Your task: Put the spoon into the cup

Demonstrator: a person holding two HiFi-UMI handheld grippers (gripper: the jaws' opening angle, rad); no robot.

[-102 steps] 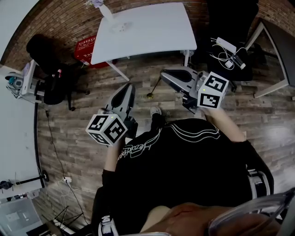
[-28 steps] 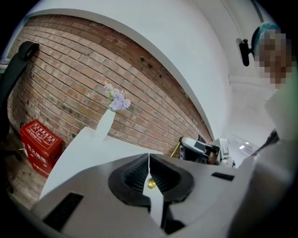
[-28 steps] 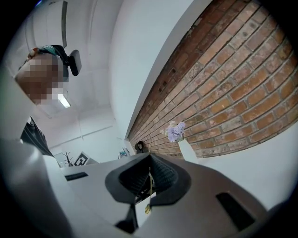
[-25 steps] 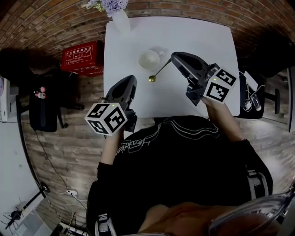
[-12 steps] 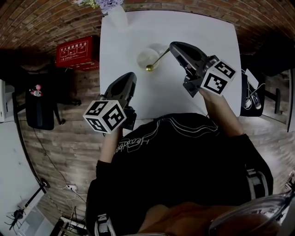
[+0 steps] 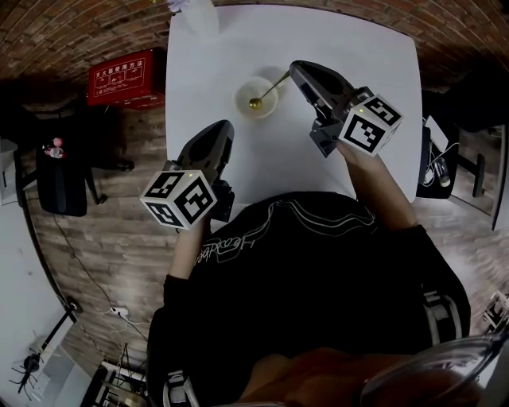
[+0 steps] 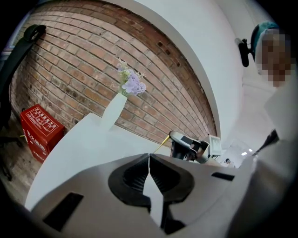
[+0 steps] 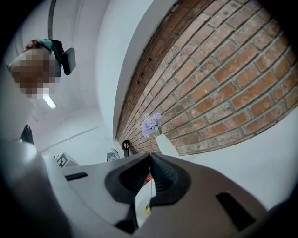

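A white cup (image 6: 241,96) stands on the white table (image 6: 358,36), left of centre. My right gripper (image 6: 293,68) is shut on the handle end of a thin gold spoon (image 6: 273,86). The spoon slopes down to the left, and its bowl lies within the cup's opening. In the right gripper view the spoon (image 8: 149,193) hangs down from the closed right gripper (image 8: 150,156). My left gripper (image 6: 223,127) is shut and empty, over the table's near left edge, short of the cup. From the left gripper (image 7: 149,157) view, the right gripper (image 7: 185,145) and the spoon's handle (image 7: 161,144) show ahead.
A white vase (image 6: 199,14) with purple flowers (image 7: 132,84) stands at the table's far left corner, by the brick wall. A red box (image 6: 119,78) and a dark chair (image 6: 56,171) are on the wood floor to the left.
The right gripper has carried the spoon toward the cup: its bowl was on the near side of the cup, then at its rim, and is now within the opening. The left gripper stays shut.
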